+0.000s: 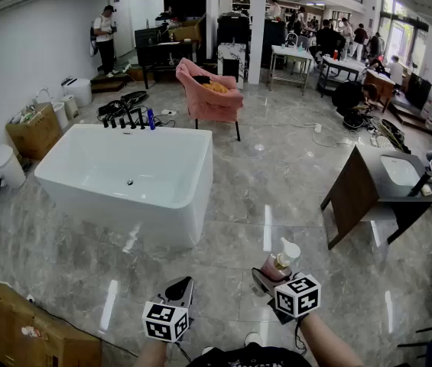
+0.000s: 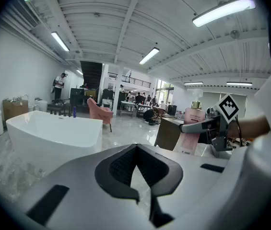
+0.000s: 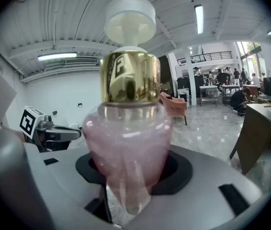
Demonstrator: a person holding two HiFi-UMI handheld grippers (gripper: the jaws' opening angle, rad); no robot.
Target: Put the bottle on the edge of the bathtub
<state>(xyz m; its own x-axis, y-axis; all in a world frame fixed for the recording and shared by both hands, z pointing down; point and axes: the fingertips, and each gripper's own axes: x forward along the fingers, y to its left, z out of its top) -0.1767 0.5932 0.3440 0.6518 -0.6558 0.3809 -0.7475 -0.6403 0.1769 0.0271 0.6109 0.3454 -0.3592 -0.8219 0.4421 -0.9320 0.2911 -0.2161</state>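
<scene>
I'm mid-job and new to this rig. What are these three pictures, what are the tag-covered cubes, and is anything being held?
No robot here: a person carries a two-jaw gripper in each hand; the marker cubes are parts of them. The head view looks down from the person's head; the other two views ride on the grippers. The right gripper is clamped on a pink glass pump bottle with gold collar and white top. The left gripper is shut and empty. Ahead, on the glossy grey stone floor, stands the white freestanding bathtub; the bottle is not on its edge yet.
</scene>
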